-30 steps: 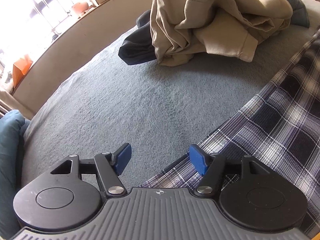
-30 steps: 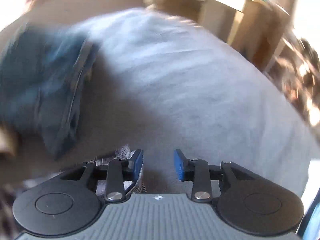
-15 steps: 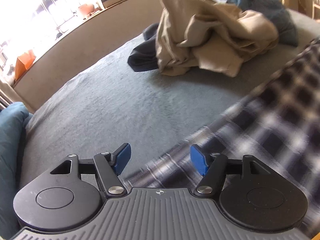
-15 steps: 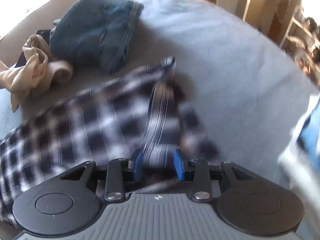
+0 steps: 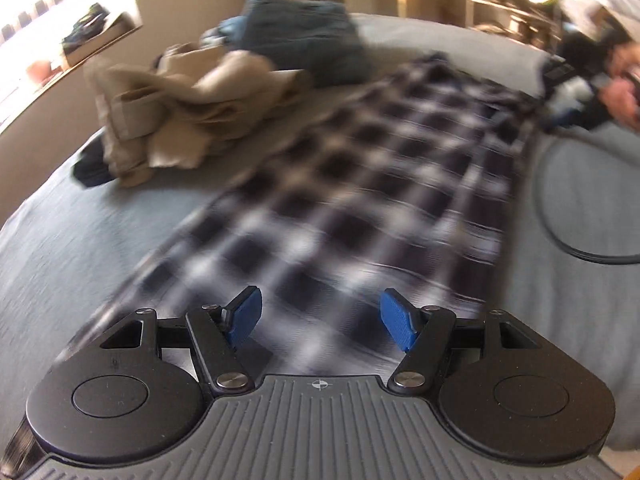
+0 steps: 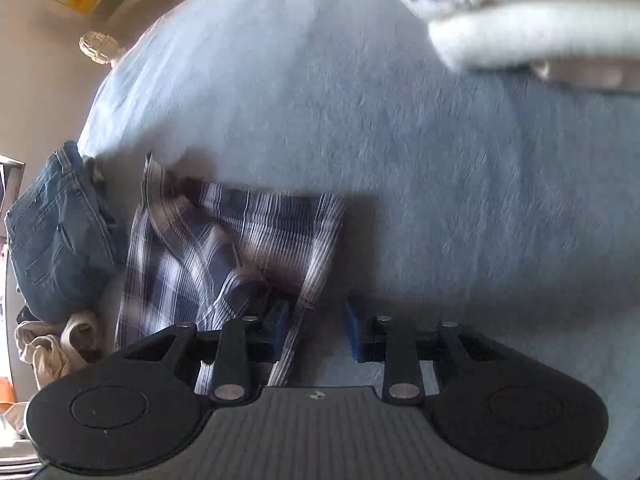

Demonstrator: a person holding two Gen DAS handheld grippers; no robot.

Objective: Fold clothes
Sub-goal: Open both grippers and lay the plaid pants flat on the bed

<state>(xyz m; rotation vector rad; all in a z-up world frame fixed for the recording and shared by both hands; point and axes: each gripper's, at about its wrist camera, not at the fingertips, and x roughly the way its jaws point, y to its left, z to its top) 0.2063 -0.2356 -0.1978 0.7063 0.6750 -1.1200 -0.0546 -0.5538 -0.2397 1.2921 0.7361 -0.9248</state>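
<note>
A dark blue and white plaid shirt (image 5: 360,184) lies stretched out flat along the grey bed, blurred by motion. My left gripper (image 5: 320,318) hovers over its near end, open, with nothing between the blue pads. In the right wrist view the shirt's far end (image 6: 224,240) is bunched and creased. One thin edge of it runs between the fingers of my right gripper (image 6: 316,324), close to the left pad. Those jaws are closing, and a gap still shows on the right side. A person's hand (image 5: 624,96) shows at the shirt's far end.
A crumpled beige garment (image 5: 180,112), a dark one (image 5: 90,168) and folded jeans (image 5: 304,44) lie beside the shirt. A black cable (image 5: 560,240) loops on the bed cover (image 5: 60,240). White and blue folded clothes (image 6: 520,32) sit further along the bed.
My left gripper swung right, from bare bed beside the shirt's edge to above the shirt. My right gripper rolled and dropped toward the shirt's end, whose edge stays between its narrowing fingers.
</note>
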